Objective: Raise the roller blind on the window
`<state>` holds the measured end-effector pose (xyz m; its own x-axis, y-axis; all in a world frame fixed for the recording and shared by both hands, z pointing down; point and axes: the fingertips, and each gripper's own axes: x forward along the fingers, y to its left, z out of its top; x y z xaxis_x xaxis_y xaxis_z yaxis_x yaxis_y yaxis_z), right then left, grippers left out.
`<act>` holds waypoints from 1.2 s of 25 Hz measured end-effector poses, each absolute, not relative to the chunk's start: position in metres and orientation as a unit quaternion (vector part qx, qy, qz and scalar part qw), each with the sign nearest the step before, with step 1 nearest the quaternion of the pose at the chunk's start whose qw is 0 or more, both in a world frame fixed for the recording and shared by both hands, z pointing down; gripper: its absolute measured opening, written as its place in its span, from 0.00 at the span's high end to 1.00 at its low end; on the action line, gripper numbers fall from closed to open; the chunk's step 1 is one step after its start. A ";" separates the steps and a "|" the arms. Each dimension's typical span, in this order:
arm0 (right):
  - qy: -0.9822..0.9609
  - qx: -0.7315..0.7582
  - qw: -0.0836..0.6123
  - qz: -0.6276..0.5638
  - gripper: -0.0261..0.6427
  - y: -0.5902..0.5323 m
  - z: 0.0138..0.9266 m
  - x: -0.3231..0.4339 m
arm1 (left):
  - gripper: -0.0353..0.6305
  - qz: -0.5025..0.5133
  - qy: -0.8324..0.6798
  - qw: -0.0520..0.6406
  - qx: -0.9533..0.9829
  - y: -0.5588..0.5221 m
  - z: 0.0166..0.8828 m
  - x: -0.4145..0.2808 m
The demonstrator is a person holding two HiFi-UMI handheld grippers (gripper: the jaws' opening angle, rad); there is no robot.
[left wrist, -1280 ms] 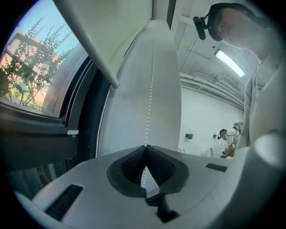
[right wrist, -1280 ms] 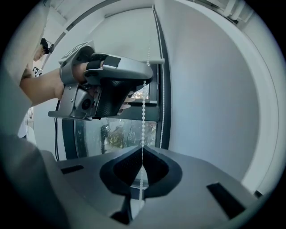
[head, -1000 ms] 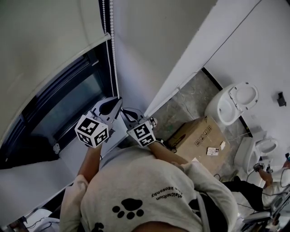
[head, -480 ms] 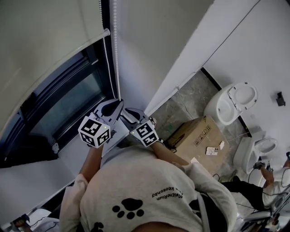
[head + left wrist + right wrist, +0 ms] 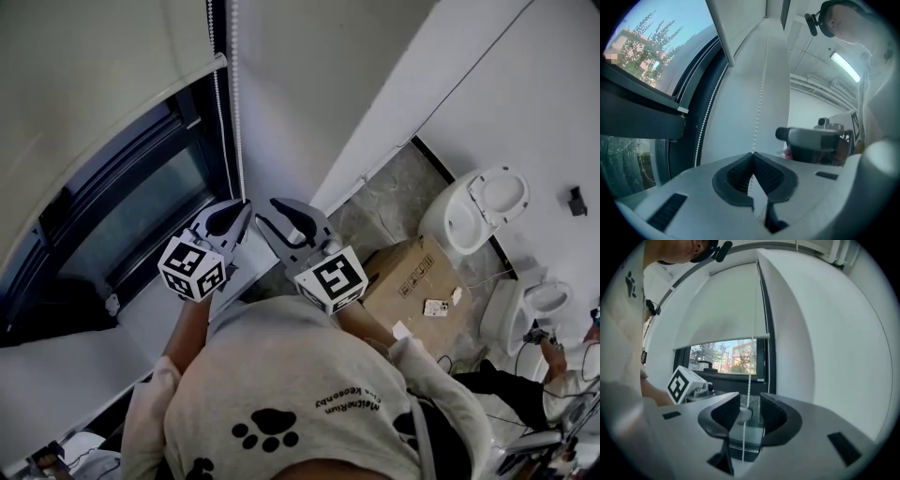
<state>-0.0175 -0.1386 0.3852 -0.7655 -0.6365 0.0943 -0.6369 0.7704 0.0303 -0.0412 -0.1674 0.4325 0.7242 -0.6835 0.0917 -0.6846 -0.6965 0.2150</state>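
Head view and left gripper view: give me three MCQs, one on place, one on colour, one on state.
1. Where is the cardboard box?
A. on the windowsill
B. on the floor beside a toilet
C. between a gripper's jaws
2. What colour is it?
A. brown
B. blue
C. black
3. The left gripper is:
A. open, empty
B. shut on the bead chain
C. shut on the blind's bottom bar

Key: B, it sits on the floor next to the toilet; A, plain brown card; B, its pads meet with the chain pinched between them.
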 end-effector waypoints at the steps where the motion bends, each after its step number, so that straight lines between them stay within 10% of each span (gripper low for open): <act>1: -0.940 0.338 0.042 -0.003 0.75 -0.140 0.372 -0.019 | 0.94 0.001 -0.371 0.117 0.921 -0.167 0.432 -0.041; 30: -0.944 0.330 0.003 -0.029 0.94 -0.175 0.307 -0.053 | 0.94 0.007 -0.383 0.116 0.917 -0.163 0.459 -0.033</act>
